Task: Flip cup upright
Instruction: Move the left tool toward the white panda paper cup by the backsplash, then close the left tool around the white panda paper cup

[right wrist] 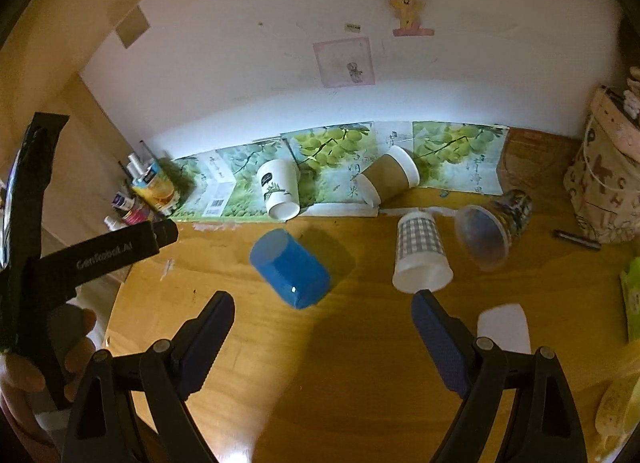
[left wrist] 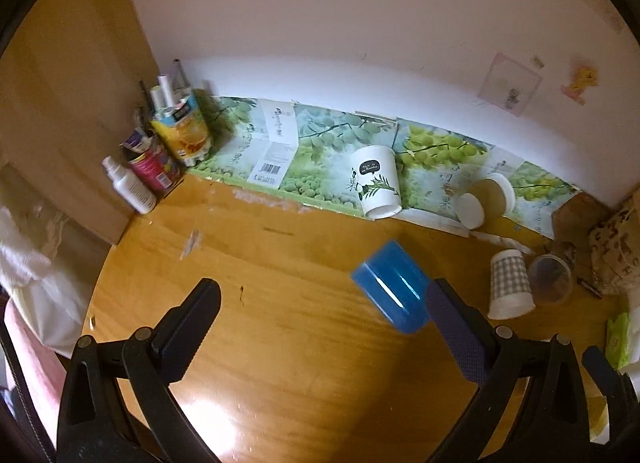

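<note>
On the wooden table [right wrist: 360, 363], ahead of both grippers, we find the blue cup [right wrist: 291, 273] tipped over. It appears light, rigid, smooth plastic; we advise gripping across its wall. Left gripper [left wrist: 324, 311] and right gripper [right wrist: 323, 313] gape wide, empty.

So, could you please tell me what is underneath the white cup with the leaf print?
The white leaf-print cup stands mouth-down on the grape-print paper, against the wall. Whatever is beneath or inside it is covered by its own body.
</note>
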`<control>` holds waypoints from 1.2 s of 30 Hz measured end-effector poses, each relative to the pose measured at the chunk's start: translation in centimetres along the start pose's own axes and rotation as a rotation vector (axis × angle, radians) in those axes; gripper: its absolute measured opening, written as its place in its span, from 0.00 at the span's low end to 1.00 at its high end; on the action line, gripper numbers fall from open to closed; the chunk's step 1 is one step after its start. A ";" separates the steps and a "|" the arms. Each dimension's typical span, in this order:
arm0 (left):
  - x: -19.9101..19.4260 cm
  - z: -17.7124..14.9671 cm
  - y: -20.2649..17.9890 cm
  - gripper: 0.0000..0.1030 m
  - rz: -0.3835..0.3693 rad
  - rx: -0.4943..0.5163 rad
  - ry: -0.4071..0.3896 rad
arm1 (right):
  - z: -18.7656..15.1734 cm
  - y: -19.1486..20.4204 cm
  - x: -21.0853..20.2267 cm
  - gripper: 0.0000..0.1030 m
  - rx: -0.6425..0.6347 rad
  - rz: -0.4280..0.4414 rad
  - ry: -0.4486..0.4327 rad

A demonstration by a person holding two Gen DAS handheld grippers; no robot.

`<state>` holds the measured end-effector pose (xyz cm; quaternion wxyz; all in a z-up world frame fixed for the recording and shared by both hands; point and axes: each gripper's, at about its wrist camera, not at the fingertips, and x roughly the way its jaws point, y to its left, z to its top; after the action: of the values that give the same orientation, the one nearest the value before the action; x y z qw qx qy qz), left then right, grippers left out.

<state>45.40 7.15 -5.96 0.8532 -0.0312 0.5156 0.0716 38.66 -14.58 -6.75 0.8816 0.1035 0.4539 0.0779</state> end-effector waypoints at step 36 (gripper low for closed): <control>20.0 11.4 -3.3 0.99 0.006 -0.024 0.205 | 2.1 -2.8 10.9 0.88 0.059 -0.039 -0.053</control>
<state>65.05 7.17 -18.38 0.7955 -0.0470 0.5993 0.0766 46.82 -15.04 -14.82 0.8912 0.1228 0.4344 0.0444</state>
